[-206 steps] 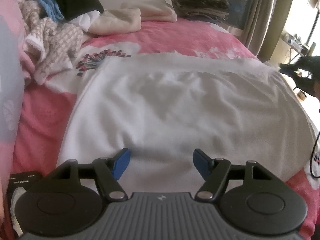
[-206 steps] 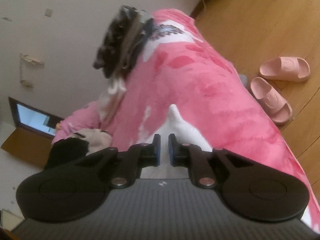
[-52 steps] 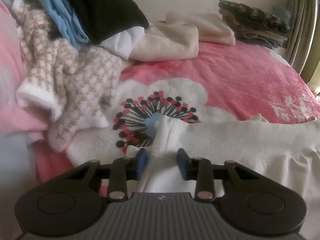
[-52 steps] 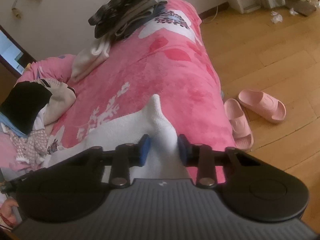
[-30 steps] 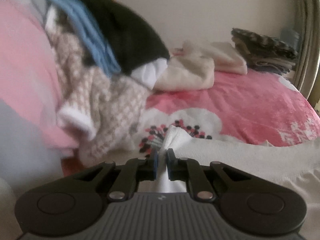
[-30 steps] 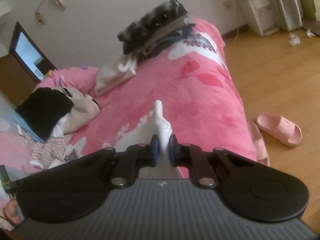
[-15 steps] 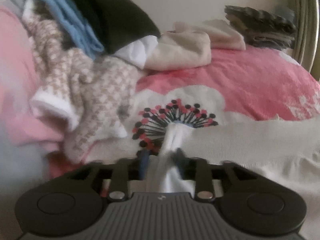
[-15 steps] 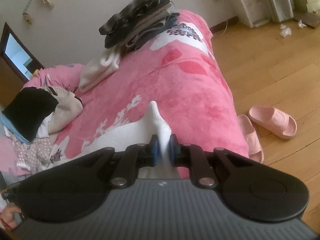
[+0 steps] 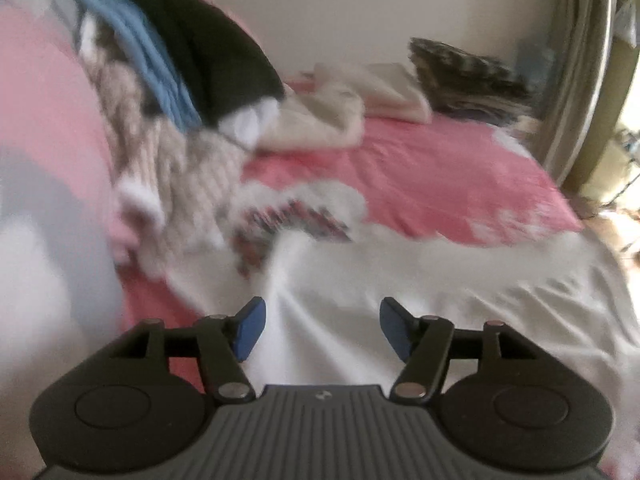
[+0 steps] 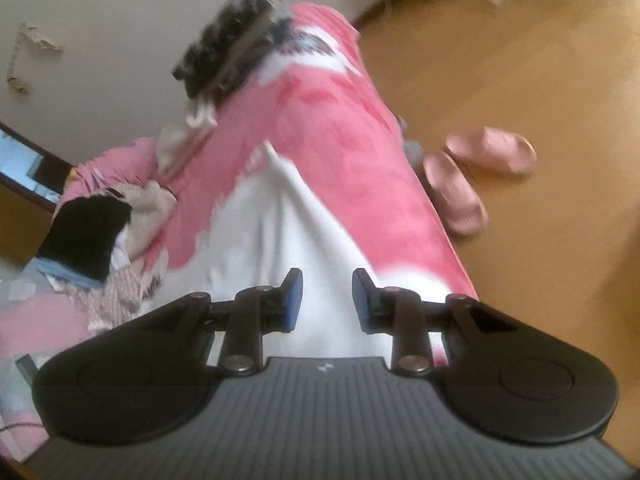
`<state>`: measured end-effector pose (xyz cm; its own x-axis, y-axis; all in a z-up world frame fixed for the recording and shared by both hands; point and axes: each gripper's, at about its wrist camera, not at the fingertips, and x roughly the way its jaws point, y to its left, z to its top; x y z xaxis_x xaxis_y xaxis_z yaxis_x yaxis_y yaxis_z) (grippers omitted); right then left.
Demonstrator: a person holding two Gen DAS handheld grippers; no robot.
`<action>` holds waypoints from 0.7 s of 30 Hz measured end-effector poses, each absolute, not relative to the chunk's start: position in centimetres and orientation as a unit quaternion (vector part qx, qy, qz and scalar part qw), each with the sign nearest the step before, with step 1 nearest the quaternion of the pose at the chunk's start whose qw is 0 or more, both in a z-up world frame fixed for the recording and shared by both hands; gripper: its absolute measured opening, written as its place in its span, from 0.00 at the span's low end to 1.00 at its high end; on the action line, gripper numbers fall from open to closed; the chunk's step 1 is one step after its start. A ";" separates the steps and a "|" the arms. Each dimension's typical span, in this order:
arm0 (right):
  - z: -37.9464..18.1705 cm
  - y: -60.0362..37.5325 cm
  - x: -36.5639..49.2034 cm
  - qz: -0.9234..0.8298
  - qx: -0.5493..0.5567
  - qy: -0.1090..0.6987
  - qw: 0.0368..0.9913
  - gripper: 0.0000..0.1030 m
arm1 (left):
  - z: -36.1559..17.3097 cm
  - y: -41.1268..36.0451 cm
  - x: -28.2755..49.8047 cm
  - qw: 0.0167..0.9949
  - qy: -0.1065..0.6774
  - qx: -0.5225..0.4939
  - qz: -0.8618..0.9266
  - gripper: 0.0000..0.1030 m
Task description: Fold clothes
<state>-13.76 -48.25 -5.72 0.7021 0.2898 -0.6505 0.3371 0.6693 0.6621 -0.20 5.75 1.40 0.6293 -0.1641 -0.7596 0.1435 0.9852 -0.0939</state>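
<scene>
A white garment [image 9: 420, 292] lies spread on the pink bed, its far edge folded over, with one corner [image 9: 292, 244] peaked on the left. My left gripper [image 9: 320, 326] hovers over it, jaws opening wide, the blue pads clear of the cloth. In the right wrist view the same white garment [image 10: 280, 232] runs up to a pointed corner near the bed's edge. My right gripper [image 10: 326, 300] is over it with its jaws opening, and the pads are not pressing on the cloth below them.
A heap of unfolded clothes [image 9: 172, 92] (black, blue, houndstooth) is at the left. Folded cream items [image 9: 384, 88] and a dark folded stack [image 9: 468, 76] sit at the bed's far end. Pink slippers [image 10: 472, 176] lie on the wood floor beside the bed.
Both grippers were shut on the garment's far corners, then let go. Their jaws have spread apart and both have drawn back, leaving the corners lying on the bed.
</scene>
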 end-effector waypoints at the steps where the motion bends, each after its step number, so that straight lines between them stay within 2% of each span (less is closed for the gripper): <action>1: -5.8 -47.6 -14.5 -0.012 0.407 0.388 0.827 0.27 | 1.3 6.0 -1.2 0.896 0.434 -0.024 -0.090 0.63; 8: -5.7 -42.8 -15.5 0.026 0.377 0.399 0.836 0.27 | -1.7 8.9 -6.9 0.855 0.511 -0.055 -0.068 0.59; 14: -6.8 -42.6 -15.2 0.012 0.404 0.389 0.828 0.27 | -2.5 10.0 -7.9 0.859 0.511 -0.011 -0.027 0.55; 17: -7.6 -42.4 -15.3 0.008 0.423 0.386 0.820 0.26 | -3.1 9.8 -7.7 0.863 0.504 0.010 -0.026 0.46; 21: -7.8 -41.8 -15.4 0.012 0.427 0.387 0.817 0.26 | -3.7 9.3 -7.4 0.862 0.506 0.023 -0.035 0.21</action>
<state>-15.40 -41.76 -7.82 0.7006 0.3495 -0.6221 0.3109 0.6351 0.7071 -7.37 9.27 -3.67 0.4864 -0.0371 -0.8730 0.0834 0.9965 0.0041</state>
